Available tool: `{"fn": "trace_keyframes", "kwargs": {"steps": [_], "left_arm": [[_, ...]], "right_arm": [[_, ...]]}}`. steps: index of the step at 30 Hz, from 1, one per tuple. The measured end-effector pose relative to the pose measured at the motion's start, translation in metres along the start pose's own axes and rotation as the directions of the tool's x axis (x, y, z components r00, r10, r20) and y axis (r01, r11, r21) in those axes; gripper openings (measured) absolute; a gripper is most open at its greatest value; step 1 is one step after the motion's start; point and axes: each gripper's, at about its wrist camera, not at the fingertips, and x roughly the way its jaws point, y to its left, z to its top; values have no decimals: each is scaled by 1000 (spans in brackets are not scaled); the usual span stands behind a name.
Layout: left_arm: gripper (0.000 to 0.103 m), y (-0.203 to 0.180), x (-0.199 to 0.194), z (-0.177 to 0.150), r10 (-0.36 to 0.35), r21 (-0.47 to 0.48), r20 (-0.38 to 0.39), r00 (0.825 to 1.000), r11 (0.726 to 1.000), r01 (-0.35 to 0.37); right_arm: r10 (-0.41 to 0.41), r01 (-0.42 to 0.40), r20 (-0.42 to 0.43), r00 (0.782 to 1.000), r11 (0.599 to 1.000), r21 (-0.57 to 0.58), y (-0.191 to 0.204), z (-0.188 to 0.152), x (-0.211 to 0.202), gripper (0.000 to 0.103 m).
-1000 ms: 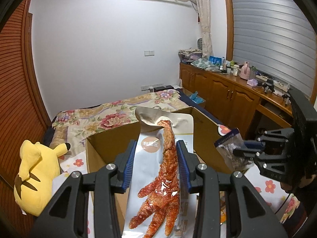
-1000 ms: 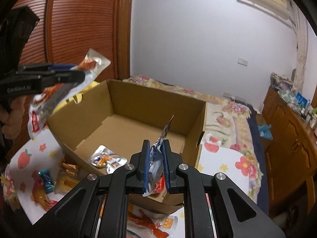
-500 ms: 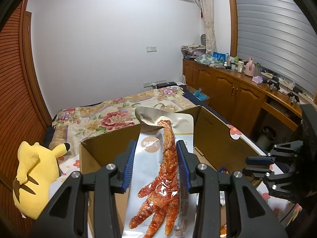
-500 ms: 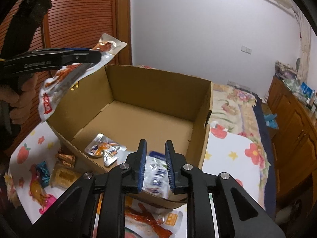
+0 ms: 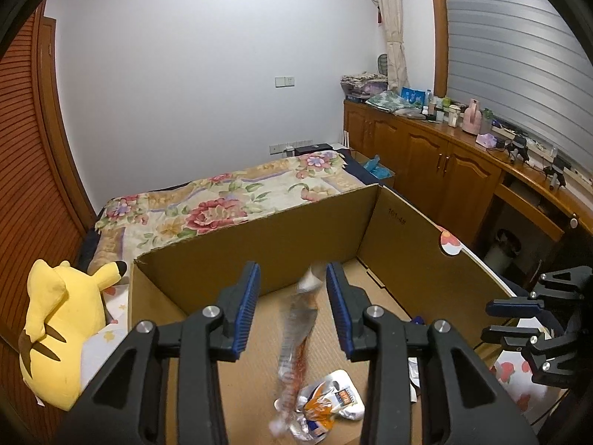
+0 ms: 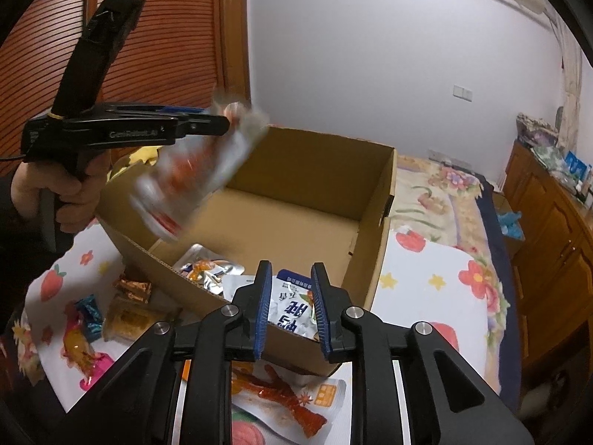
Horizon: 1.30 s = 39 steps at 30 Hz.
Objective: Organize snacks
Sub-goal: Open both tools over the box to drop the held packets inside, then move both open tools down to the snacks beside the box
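Only rightward: loose snacks (image 6: 89, 319) outside box (image 6: 381, 200)

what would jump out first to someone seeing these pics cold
A blurred chicken-foot snack packet falling between the open left gripper fingers into the cardboard box. A yellow Pikachu plush sits left of the box, and loose snacks lie on the strawberry-print cloth outside it.

brown cardboard box (image 5: 296, 244), yellow plush toy (image 5: 55, 330)
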Motion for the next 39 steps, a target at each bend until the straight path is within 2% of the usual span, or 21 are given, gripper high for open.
{"fn": "trace_keyframes", "kwargs": {"steps": [8, 18, 24, 33, 39], "left_arm": [[33, -6, -10, -12, -4, 8, -14, 1000, 1000, 4], [40, -23, -67, -48, -51, 33, 5, 999, 998, 51], [48, -29, -98, -85, -71, 37, 0, 997, 997, 71], [54, -32, -116, -144, -73, 24, -41, 997, 997, 74], [54, -33, -122, -178, -71, 20, -66, 995, 997, 72]], "right_arm": [[-6, 6, 4, 1000, 1000, -2, 4, -1, -5, 20], [-21, 20, 42, 999, 999, 25, 15, -9, -45, 24], [-29, 28, 35, 999, 999, 37, 36, -35, -64, 27], [-27, 27, -8, 1000, 996, 90, 71, -85, -71, 33], [-21, 25, -32, 999, 993, 113, 89, -111, -74, 35]]}}
